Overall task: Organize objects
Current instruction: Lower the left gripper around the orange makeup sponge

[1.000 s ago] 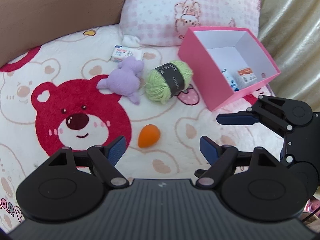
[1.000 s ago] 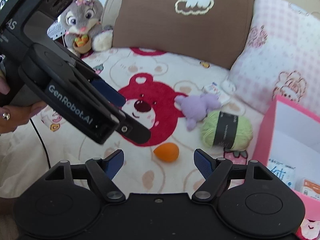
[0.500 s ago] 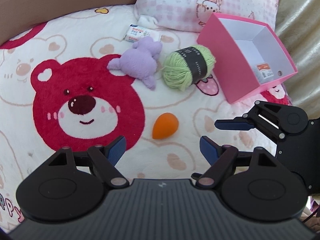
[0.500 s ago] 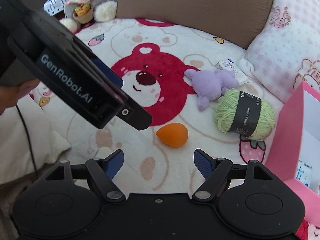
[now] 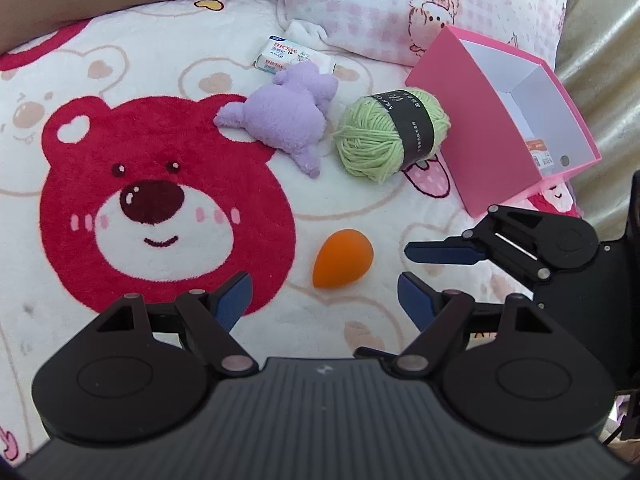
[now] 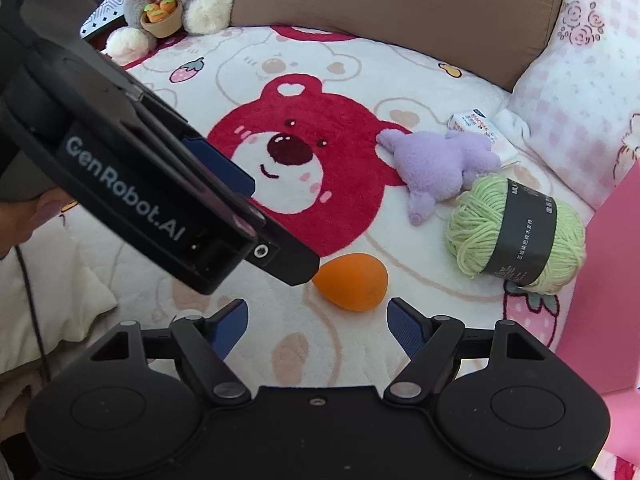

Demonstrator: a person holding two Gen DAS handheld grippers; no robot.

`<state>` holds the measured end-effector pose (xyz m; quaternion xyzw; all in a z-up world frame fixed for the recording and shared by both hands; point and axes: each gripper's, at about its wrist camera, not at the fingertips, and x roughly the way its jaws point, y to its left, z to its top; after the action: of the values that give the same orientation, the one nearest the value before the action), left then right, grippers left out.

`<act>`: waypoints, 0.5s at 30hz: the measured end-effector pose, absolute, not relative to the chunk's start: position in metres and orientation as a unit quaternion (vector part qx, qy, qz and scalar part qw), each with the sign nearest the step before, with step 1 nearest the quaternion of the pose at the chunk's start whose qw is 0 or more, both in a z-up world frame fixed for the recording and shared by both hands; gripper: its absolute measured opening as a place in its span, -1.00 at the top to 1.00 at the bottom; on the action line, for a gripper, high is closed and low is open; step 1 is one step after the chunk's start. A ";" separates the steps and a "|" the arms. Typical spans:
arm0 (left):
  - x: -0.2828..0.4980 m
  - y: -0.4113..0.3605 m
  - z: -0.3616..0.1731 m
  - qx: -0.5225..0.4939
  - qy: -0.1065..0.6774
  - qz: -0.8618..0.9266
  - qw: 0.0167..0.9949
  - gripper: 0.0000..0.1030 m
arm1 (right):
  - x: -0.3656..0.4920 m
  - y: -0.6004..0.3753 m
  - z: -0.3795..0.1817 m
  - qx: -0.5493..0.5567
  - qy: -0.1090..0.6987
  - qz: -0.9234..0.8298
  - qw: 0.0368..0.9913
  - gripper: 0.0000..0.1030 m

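An orange egg-shaped sponge [image 5: 342,258] [image 6: 352,280] lies on the bear blanket just ahead of both grippers. My left gripper [image 5: 322,294] hovers over it, jaws closing with nothing between them. My right gripper [image 6: 316,312] is open and empty, the sponge just beyond its tips. Farther back lie a purple plush [image 5: 288,120] [image 6: 440,164], a green yarn ball [image 5: 390,132] [image 6: 516,232] and a tissue packet [image 5: 280,54]. A pink box [image 5: 480,120] stands open at the right with small packets [image 5: 540,152] inside.
The left gripper's black body [image 6: 160,200] crosses the right wrist view from the left, a hand [image 6: 24,216] on it. A brown cushion [image 6: 380,0] and a pink checked pillow [image 5: 420,0] back the blanket. A grey rabbit plush [image 6: 168,4] sits far left.
Both grippers have sunk toward the blanket and moved closer to the orange sponge, which now looks bigger and sits nearer the fingertips. Nothing has been picked up.
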<state>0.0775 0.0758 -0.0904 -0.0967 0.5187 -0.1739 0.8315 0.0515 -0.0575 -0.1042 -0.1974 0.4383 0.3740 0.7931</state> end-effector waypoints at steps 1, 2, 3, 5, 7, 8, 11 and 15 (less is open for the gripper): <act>0.078 0.076 -0.093 -0.101 0.519 -0.176 0.831 -0.53 | 0.054 -0.057 -0.107 -0.196 0.440 0.372 0.793 -0.55; 0.079 0.075 -0.096 -0.104 0.521 -0.177 0.829 -0.53 | 0.056 -0.056 -0.110 -0.197 0.442 0.370 0.793 -0.54; 0.080 0.075 -0.099 -0.107 0.522 -0.180 0.827 -0.53 | 0.057 -0.056 -0.112 -0.199 0.443 0.367 0.793 -0.54; 0.080 0.074 -0.105 -0.116 0.523 -0.182 0.825 -0.52 | 0.060 -0.055 -0.117 -0.205 0.443 0.363 0.794 -0.52; 0.081 0.075 -0.109 -0.126 0.520 -0.184 0.824 -0.52 | 0.063 -0.055 -0.120 -0.207 0.442 0.360 0.795 -0.51; 0.082 0.076 -0.112 -0.133 0.519 -0.184 0.824 -0.52 | 0.065 -0.055 -0.122 -0.205 0.441 0.359 0.796 -0.50; 0.086 0.081 -0.120 -0.155 0.517 -0.179 0.822 -0.51 | 0.068 -0.056 -0.128 -0.198 0.442 0.357 0.798 -0.47; 0.089 0.084 -0.131 -0.182 0.524 -0.176 0.813 -0.49 | 0.072 -0.054 -0.135 -0.197 0.442 0.357 0.799 -0.44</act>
<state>0.0892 0.0837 -0.1311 -0.1818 0.5241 -0.1760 0.8132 0.0718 -0.0538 -0.1348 -0.1973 0.4416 0.3565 0.7993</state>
